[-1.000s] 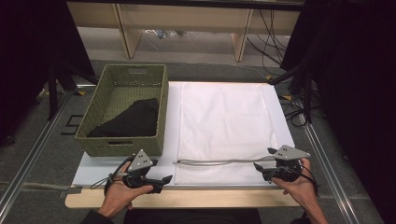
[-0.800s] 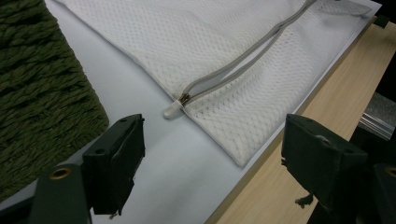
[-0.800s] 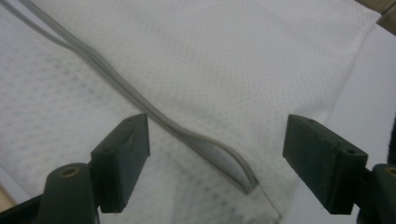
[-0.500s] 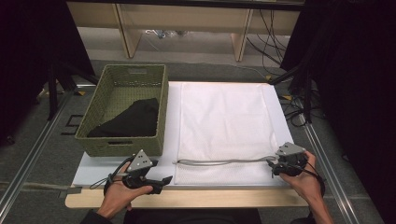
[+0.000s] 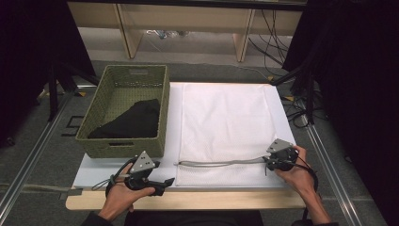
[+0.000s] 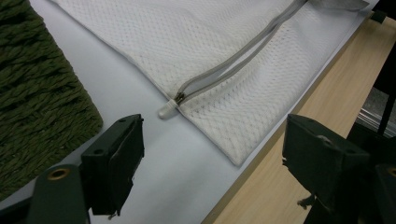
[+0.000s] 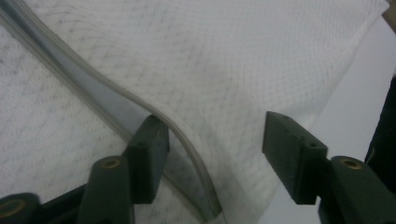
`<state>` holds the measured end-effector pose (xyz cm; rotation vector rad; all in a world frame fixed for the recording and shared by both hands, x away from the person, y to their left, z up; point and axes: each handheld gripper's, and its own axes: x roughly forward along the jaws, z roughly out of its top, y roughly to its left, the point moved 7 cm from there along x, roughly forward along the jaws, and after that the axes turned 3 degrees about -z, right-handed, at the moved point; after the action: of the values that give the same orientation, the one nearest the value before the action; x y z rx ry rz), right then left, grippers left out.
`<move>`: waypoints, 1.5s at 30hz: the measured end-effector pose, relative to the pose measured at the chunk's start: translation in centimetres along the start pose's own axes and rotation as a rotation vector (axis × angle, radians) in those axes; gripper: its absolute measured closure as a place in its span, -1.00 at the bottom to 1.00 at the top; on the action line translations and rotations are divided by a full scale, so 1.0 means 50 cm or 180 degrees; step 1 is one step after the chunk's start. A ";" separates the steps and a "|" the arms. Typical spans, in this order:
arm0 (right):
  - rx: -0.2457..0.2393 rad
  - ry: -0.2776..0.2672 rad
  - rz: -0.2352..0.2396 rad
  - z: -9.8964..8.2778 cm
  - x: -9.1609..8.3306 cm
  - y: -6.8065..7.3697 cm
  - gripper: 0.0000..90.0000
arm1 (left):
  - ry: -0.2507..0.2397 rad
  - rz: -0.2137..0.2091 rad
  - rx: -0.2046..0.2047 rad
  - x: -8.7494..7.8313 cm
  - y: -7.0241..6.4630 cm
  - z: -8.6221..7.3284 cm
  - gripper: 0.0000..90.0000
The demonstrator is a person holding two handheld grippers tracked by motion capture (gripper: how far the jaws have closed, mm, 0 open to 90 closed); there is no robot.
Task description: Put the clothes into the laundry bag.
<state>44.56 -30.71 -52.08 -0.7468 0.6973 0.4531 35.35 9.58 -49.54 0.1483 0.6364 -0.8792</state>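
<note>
A white mesh bag point(image 5: 226, 122) lies flat on a white board point(image 5: 172, 108), its grey zipper point(image 5: 216, 164) open along the near edge. My right gripper point(image 5: 267, 161) is at the zipper's right end. Its jaws have just been closing. In the right gripper view one finger point(image 7: 150, 140) sits inside the opening under the zipper lip point(image 7: 140, 105), the other finger point(image 7: 286, 140) stands off the mesh, so the right gripper point(image 7: 212, 125) is open around that edge. My left gripper point(image 5: 165, 181) rests open near the bag's left corner; in the left gripper view its jaws point(image 6: 212, 123) face the zipper pull point(image 6: 167, 108).
A green woven basket point(image 5: 94, 141) holding a black garment point(image 5: 131, 122) stands at the board's left. A wooden table edge point(image 5: 188, 200) runs in front. Shelf legs and cables point(image 5: 301, 108) lie on the floor beyond and to the right.
My right gripper has shifted a little and tipped down onto the zipper's right end, and its jaws have narrowed around the edge. The left gripper has not moved.
</note>
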 end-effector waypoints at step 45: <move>-0.0731 -0.0573 0.0779 0.175 0.029 0.097 0.97 | -0.0103 0.0013 -0.0094 0.006 -0.005 0.016 -0.54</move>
<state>46.23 -20.80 -50.71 -0.8275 0.5748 0.8243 35.67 8.91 -49.06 0.1085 0.6185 -0.8662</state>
